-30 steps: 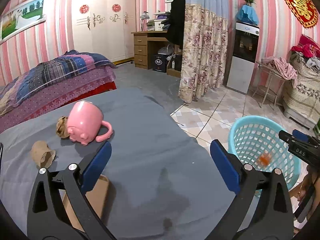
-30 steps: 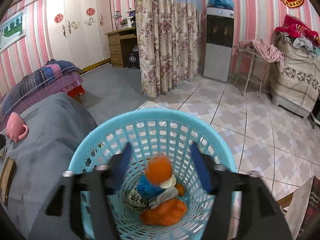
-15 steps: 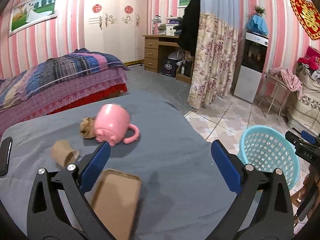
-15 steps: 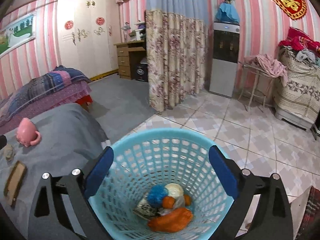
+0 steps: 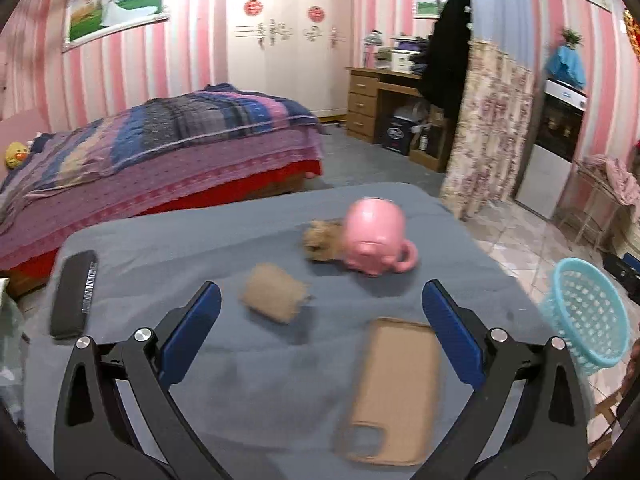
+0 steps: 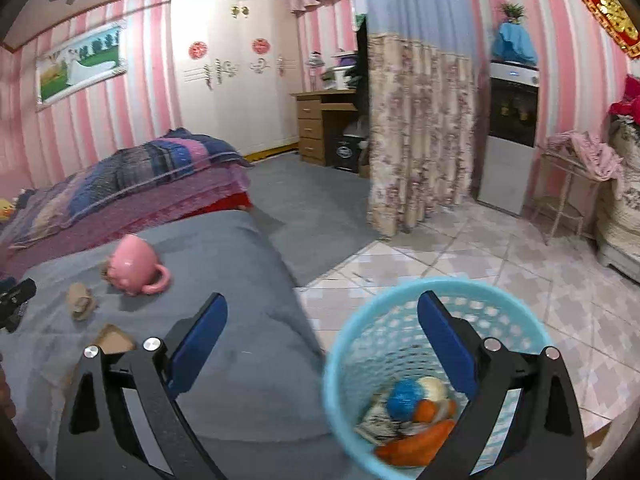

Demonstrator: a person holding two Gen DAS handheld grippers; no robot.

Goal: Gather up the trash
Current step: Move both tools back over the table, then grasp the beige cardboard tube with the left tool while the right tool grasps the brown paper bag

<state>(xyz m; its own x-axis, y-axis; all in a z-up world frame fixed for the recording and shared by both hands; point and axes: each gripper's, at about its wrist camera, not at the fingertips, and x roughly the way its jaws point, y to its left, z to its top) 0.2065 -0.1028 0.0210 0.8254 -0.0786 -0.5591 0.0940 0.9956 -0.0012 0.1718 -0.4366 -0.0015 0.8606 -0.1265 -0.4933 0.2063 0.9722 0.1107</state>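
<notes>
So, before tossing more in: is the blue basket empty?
No. The blue basket already holds trash: orange, blue and white pieces at its bottom.

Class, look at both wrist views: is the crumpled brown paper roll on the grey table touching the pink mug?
Apart. The left wrist view shows a strip of bare grey table between the brown paper roll and the pink mug.

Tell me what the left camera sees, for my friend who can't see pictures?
The open, empty left hand-held gripper hovers over a grey table holding a crumpled brown paper wad, a tipped-over pink mug and a tan phone case. A blue basket stands on the floor to the right, with a bed behind.
</notes>
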